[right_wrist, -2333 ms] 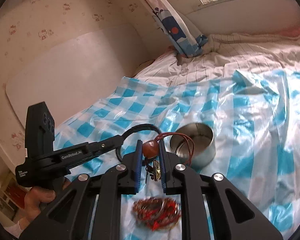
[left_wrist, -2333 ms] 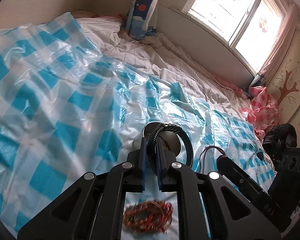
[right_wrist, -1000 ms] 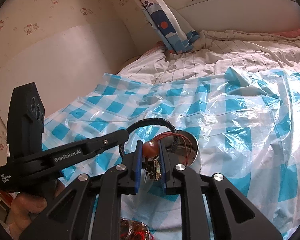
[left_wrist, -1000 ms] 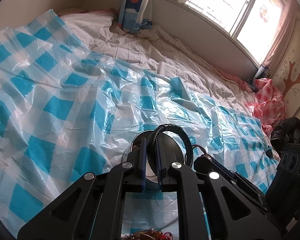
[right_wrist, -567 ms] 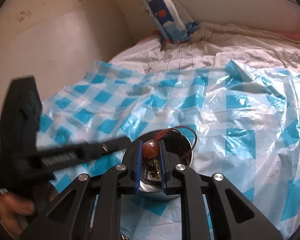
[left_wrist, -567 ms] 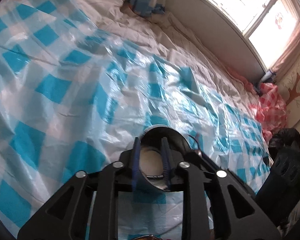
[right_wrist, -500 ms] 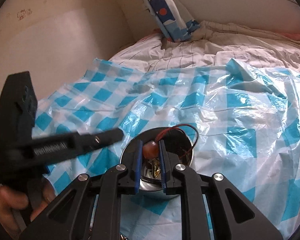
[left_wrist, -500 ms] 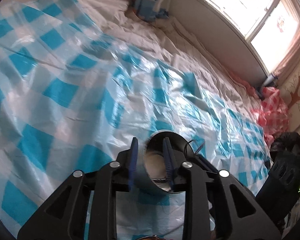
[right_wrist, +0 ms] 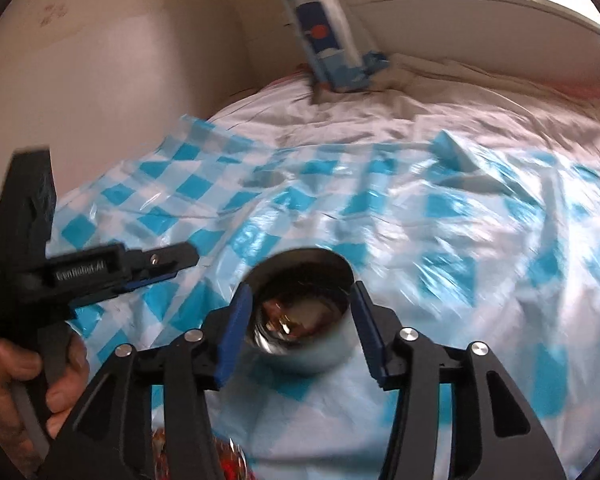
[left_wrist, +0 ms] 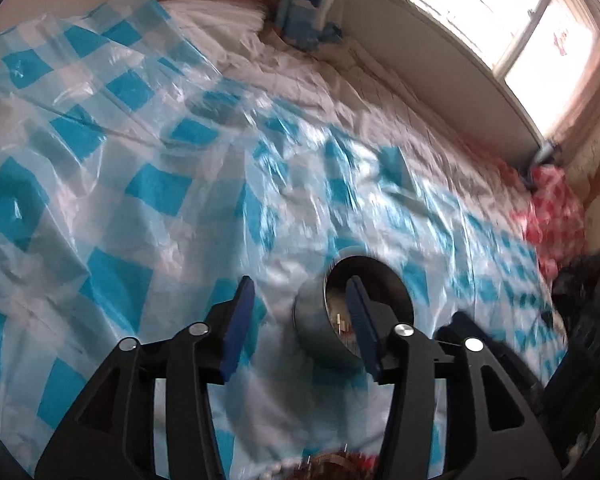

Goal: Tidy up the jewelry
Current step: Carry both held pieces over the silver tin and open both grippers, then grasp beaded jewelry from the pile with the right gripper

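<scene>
Both hand-held grippers, left and right, have just been opened, nothing gripped, so the jewelry could be released into the metal tin on the bed.

A plastic sheet in a blue-and-white check covers the near bed; the bedding beyond it is white with thin dark lines; the far pillow is blue and white with 1 red dot; the tin is shiny silver; the bundle at far right is red-and-white checked.
</scene>
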### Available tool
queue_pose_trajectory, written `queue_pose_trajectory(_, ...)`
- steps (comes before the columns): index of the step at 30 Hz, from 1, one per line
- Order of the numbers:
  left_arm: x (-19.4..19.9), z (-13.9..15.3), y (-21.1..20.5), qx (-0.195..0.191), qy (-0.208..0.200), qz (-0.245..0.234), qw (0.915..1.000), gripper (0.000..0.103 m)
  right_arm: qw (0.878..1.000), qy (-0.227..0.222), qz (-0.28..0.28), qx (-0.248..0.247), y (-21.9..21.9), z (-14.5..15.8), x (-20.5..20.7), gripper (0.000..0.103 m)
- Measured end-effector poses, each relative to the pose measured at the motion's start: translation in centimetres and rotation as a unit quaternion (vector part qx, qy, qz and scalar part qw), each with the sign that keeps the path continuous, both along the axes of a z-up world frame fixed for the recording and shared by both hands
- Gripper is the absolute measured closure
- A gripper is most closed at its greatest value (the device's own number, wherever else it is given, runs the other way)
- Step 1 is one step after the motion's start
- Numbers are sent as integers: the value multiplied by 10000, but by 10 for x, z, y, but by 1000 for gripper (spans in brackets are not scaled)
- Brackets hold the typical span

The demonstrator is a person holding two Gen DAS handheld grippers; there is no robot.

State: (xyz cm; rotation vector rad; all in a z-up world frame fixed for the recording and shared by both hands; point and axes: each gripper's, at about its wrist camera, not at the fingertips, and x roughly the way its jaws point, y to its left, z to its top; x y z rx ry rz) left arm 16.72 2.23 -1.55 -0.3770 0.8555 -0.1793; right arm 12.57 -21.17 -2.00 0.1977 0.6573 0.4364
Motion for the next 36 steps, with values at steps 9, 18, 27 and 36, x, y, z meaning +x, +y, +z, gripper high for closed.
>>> queue_pose_trajectory(9,-74,-10,-20,863,328,-950,9912,37,9996,213,-184,35,-29,-1,-83,37)
queue_pose_trajectory(18,-112,-17,-64,2100,47,-1588,9647,21,9988,305,-263,267,-36,-4,-104,33)
queue_pose_trajectory(27,-98,-29,-64,2348,246,-1512,9599,21,9991,270,-221,234,-32,-4,-105,32)
queue_pose_trajectory(36,-88,-18,30,1530,487,179,9869,21,9991,361,-141,178,-29,-6,-102,31)
